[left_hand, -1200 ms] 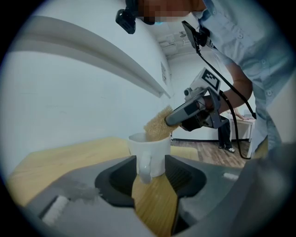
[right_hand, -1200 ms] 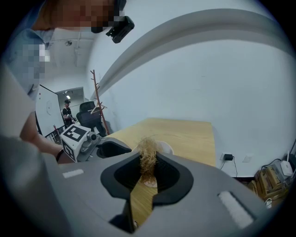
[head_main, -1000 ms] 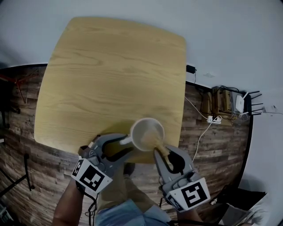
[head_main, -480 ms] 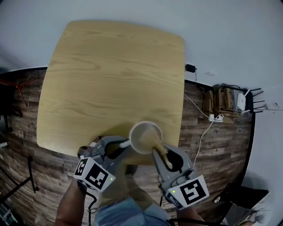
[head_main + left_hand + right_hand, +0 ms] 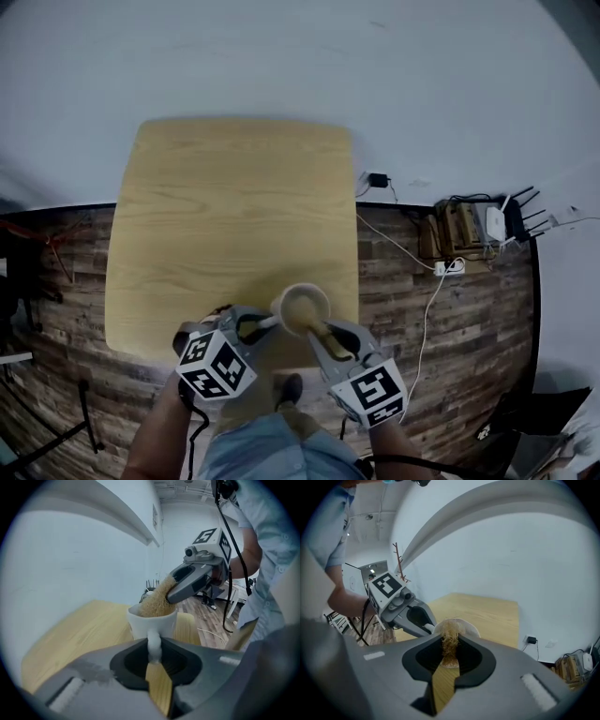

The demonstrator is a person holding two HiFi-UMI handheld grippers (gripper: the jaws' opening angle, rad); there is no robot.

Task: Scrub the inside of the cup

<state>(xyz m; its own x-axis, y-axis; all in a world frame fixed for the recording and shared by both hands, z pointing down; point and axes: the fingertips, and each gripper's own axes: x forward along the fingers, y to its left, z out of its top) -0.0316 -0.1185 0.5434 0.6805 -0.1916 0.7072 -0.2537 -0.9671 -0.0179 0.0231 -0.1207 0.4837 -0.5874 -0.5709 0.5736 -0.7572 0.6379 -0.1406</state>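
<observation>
My left tool (image 5: 264, 323) has just been closing; it now pinches the handle of the white cup (image 5: 302, 309), which sits at the near edge of the bench (image 5: 225, 216). My right tool (image 5: 326, 336) clamps a fibre scrubber (image 5: 157, 601), with its bristles inside the cup.

Wooden table (image 5: 234, 206); plank floor (image 5: 56, 272); cables (image 5: 424, 279) near wall.

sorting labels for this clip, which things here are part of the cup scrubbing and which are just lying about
In the job:
cup
fibre scrubber, dipped in the cup
right gripper, shut on the scrubber
left gripper, jaws just been closing on the cup's handle
table under the cup

Lying about, beyond the table:
power strip
router
wooden box
plug adapter
</observation>
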